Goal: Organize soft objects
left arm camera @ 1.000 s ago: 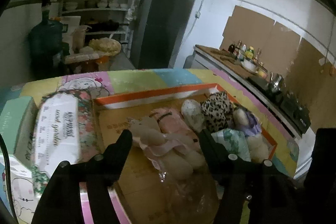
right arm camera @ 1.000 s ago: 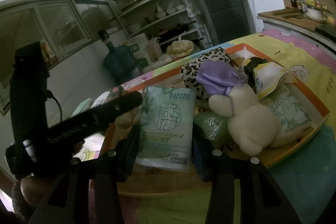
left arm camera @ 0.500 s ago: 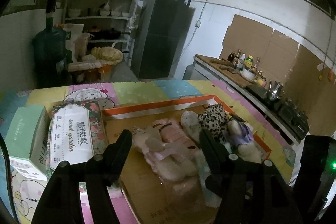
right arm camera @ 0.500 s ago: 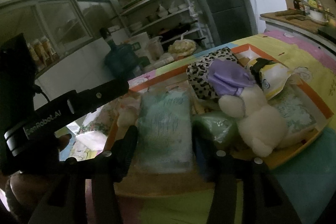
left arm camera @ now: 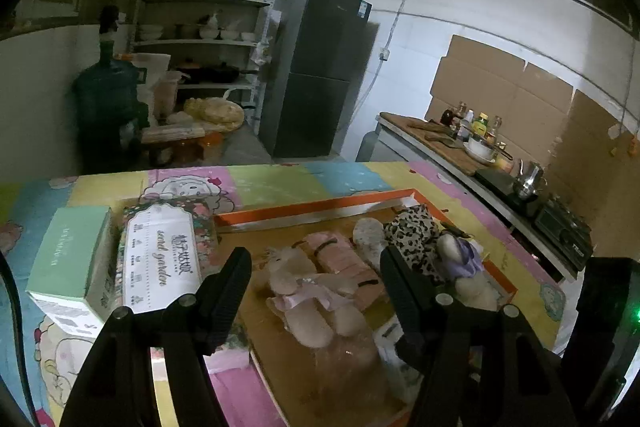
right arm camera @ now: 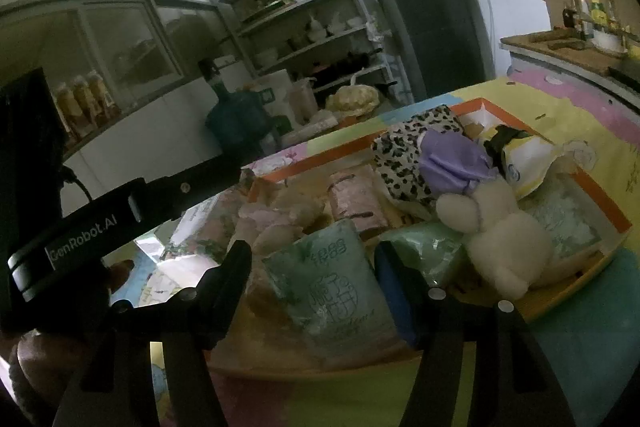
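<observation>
Left tool [left arm camera: 316,267] spread | right tool [right arm camera: 312,263] spread | patchwork tablecloth [left arm camera: 280,183] | fridge [left arm camera: 320,83]

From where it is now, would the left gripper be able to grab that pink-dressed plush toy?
Probably yes: the left gripper is open, the pink-dressed plush toy lies uncovered between its fingers in the tray.

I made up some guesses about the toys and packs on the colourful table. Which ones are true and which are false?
1. The leopard-print soft pouch lies inside the orange-rimmed cardboard tray. True.
2. The mint-green cardboard box sits inside the tray. False: it stands outside, beside the floral tissue pack.
3. The left gripper is squeezing the pink-dressed plush bunny. False: it is open, holding nothing.
4. The white plush bunny wears a purple top. True.
5. The right gripper is open. True.
</observation>
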A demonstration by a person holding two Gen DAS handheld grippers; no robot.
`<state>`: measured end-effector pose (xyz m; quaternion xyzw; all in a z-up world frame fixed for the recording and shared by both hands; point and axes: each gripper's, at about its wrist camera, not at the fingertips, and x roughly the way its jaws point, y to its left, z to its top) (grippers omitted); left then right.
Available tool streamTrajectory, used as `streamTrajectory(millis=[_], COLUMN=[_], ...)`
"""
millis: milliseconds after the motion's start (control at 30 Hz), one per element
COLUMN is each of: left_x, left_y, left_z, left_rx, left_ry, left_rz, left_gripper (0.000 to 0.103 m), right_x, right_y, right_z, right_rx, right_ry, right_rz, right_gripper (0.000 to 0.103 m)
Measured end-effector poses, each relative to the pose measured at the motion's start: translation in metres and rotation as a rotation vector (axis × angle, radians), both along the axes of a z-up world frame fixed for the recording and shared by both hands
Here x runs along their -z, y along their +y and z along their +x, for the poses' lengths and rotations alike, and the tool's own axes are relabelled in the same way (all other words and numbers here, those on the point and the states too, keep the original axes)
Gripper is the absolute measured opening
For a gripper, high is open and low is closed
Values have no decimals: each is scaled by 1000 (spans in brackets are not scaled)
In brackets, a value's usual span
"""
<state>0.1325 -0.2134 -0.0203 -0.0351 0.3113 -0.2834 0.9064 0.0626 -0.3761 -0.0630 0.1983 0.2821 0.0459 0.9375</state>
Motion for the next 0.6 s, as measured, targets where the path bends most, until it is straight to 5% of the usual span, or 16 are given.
streamTrajectory(millis=[600], left_x=[-14], left_y=[16], left_z=[-23], left_rx=[-30], left_ry=[-31], left_rz=[2], left_gripper=[66], right_x=[-31], right_y=[16], right_z=[-17], right_rx=[33], right_ry=[-100], right_rz=[-115], right_gripper=[68])
